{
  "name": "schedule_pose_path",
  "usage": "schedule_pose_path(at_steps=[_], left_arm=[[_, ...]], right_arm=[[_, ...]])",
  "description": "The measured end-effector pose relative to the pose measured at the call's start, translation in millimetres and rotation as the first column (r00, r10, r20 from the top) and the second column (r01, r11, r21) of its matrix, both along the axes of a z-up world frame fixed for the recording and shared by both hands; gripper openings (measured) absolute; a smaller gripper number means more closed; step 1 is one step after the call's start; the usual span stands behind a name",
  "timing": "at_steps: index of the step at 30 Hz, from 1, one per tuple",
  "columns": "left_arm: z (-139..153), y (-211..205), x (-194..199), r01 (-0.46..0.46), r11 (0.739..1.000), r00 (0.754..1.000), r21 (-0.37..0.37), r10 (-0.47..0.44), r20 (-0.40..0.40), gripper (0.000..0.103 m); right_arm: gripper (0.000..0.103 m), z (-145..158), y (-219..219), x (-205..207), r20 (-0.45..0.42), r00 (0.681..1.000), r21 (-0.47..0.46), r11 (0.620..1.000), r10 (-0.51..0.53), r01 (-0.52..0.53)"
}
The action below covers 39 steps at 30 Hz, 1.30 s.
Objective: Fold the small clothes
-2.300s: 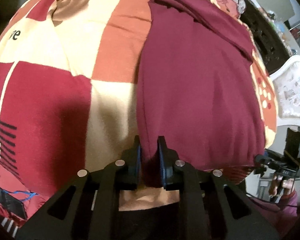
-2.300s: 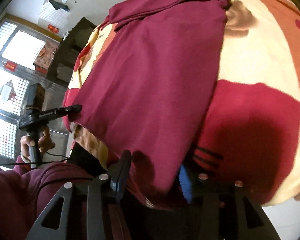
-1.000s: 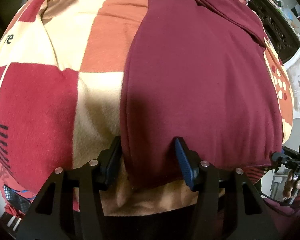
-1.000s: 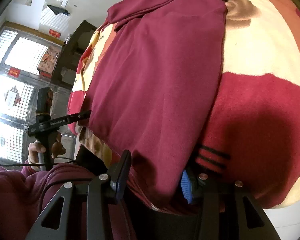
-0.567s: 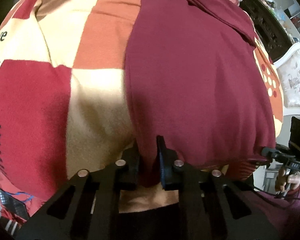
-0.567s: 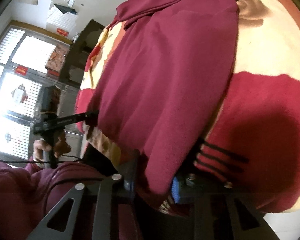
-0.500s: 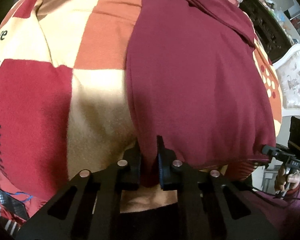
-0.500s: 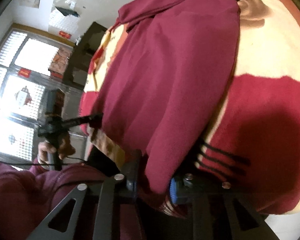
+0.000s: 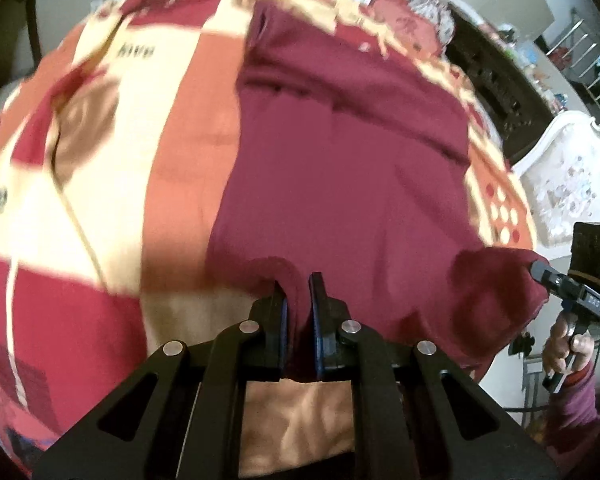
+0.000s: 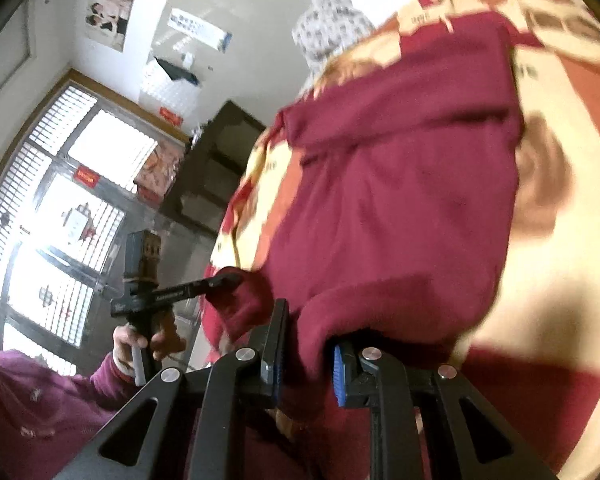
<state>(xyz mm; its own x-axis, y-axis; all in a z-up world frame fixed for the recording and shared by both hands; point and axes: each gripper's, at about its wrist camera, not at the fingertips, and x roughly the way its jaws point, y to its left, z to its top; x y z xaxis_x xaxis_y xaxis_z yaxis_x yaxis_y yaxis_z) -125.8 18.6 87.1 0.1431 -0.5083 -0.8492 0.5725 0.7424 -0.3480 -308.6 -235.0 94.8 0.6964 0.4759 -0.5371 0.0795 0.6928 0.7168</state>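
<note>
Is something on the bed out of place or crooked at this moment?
Nothing stands out. The maroon garment lies fairly flat on the patterned blanket; only its near edge is bunched, where the left gripper and the right gripper pinch it.

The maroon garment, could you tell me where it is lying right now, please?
The maroon garment lies spread on the patchwork blanket, right of centre in the left wrist view, its near hem pinched by the left gripper and the right gripper.
</note>
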Motion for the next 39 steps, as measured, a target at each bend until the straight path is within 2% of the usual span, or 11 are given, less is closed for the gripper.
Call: schedule_pose_path(at_steps=[7,14,17,23,28,34,36,39], left_arm=[[19,-37,45,-0.02,0.998,0.994,-0.054,0.025,0.107,0.009],[35,-74,103,-0.062,0.993,0.982,-0.097,0.079,0.174,0.009],[41,-94,126,-0.073,0.993,0.974,-0.095,0.091,0.207,0.009],[47,-123,171,-0.101,0.989,0.967,-0.111,0.124,0.222,0.009],[42,-149,196,-0.099,0.992,0.962,-0.074,0.115,0.249,0.009],[28,-171,226,-0.103,0.994,0.969,-0.022,0.106,0.221,0.01],[27,-172,236,-0.098,0.994,0.979,-0.042,0.104,0.173,0.011],[30,-175,246,-0.073,0.995,0.989,-0.061,0.08,0.128,0.019]], right_arm=[[0.017,10,-40,34,0.061,0.992,-0.025,0.993,-0.11,0.111],[0.017,24,-82,80,0.091,0.983,-0.084,0.983,-0.156,0.164],[0.017,27,-99,103,0.093,0.98,-0.101,0.978,-0.174,0.183],[0.017,27,-139,136,0.095,0.971,-0.102,0.968,-0.218,0.228],[0.017,14,-165,169,0.056,0.97,-0.116,0.964,-0.236,0.241],[0.017,-21,-207,198,-0.044,0.95,0.003,0.951,-0.31,0.31],[0.018,-22,-212,204,-0.057,0.953,0.009,0.954,-0.299,0.3],[0.018,-15,-217,206,-0.039,0.955,0.021,0.956,-0.293,0.294]])
